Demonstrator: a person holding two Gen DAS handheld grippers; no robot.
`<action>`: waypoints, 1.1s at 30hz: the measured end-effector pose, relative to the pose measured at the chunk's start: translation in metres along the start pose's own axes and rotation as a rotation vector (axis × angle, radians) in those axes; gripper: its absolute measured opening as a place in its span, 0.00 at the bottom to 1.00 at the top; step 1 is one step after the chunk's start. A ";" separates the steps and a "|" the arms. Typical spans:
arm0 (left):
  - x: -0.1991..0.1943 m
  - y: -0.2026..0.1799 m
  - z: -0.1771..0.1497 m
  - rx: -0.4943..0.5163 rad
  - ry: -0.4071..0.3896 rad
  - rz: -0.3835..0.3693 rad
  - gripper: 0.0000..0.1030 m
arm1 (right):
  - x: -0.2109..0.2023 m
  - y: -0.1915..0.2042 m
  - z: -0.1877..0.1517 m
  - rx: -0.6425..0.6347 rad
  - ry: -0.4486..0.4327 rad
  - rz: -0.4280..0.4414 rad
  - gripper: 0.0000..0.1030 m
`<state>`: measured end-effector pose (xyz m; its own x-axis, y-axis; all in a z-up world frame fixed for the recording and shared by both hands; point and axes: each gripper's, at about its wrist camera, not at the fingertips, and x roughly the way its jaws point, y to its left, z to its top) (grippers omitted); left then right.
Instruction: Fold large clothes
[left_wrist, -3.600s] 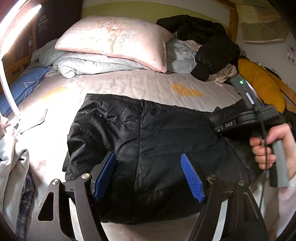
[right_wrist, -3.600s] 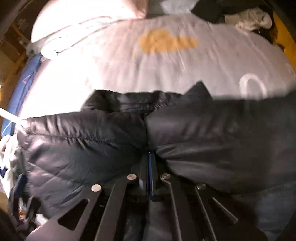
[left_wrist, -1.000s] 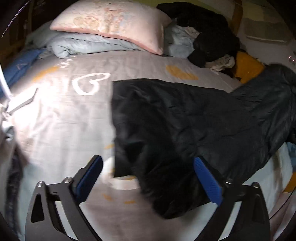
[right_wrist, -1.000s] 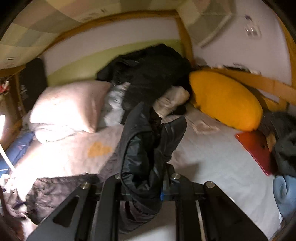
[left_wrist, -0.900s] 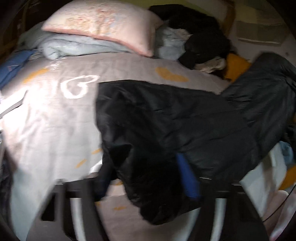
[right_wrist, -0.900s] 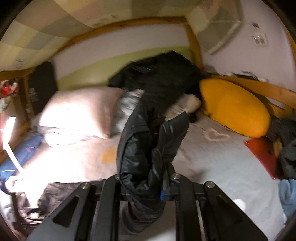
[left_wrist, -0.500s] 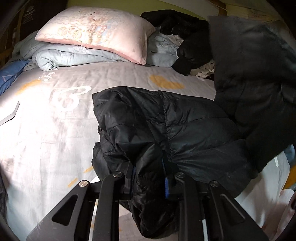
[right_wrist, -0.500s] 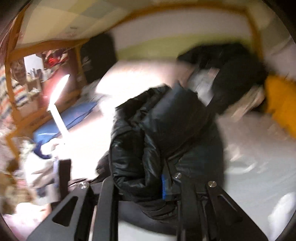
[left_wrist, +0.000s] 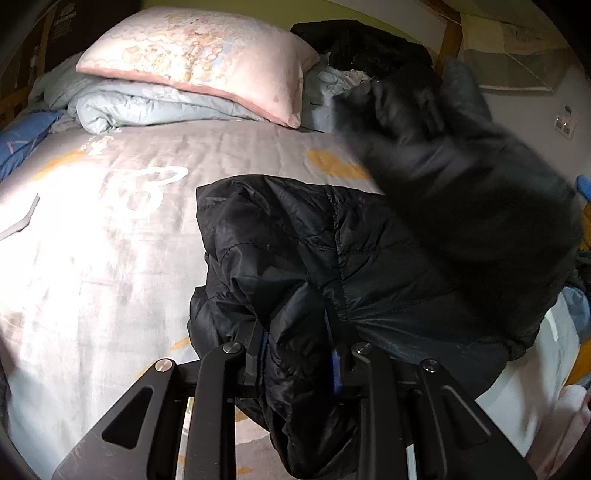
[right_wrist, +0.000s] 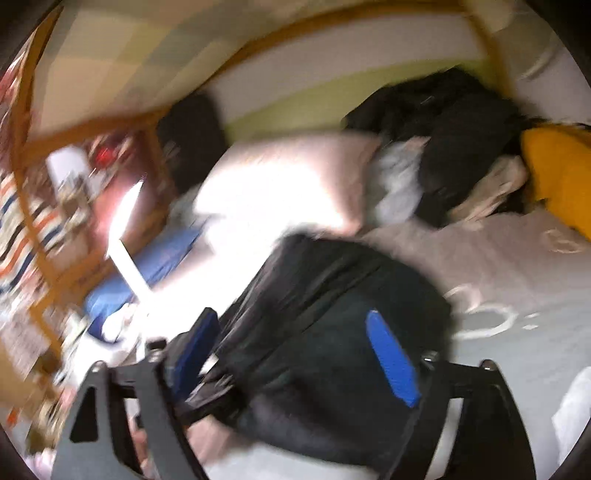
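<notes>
Jacket (left_wrist: 295, 236) lying across bed (left_wrist: 96, 258), long axis running left to right; left claw (left_wrist: 299, 343) pinching its near-left corner, right claw (right_wrist: 295, 354) just springing apart, releasing flung-over blurred half (left_wrist: 480, 177).

Right-wrist view motion-smeared; black jacket (left_wrist: 295, 251) flap a blur, hem cut off below.

No word, brand or number can be read anywhere here. The pink pillow (left_wrist: 199, 59) carries only a faint cartoon print, too soft to make out. The grey bedsheet (left_wrist: 92, 229) bears a white heart outline and orange patches, plus a small pale mark near the folded quilt that stays illegible. In the right wrist view everything is smeared by blur.
</notes>
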<state>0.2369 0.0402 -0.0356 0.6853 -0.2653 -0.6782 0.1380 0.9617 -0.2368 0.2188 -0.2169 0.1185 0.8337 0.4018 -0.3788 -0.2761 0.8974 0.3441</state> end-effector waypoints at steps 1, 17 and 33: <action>0.000 0.002 -0.001 -0.009 0.005 -0.004 0.23 | 0.002 -0.013 0.003 0.042 0.002 -0.027 0.83; 0.010 0.014 -0.002 -0.077 0.039 -0.028 0.29 | 0.115 -0.094 -0.056 0.211 0.360 0.056 0.82; -0.047 0.018 0.021 -0.083 -0.129 0.012 0.27 | 0.104 -0.018 -0.076 -0.227 0.359 -0.070 0.83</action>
<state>0.2219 0.0714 0.0067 0.7736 -0.2380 -0.5873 0.0736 0.9543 -0.2897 0.2739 -0.1770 0.0074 0.6461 0.3403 -0.6832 -0.3561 0.9261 0.1245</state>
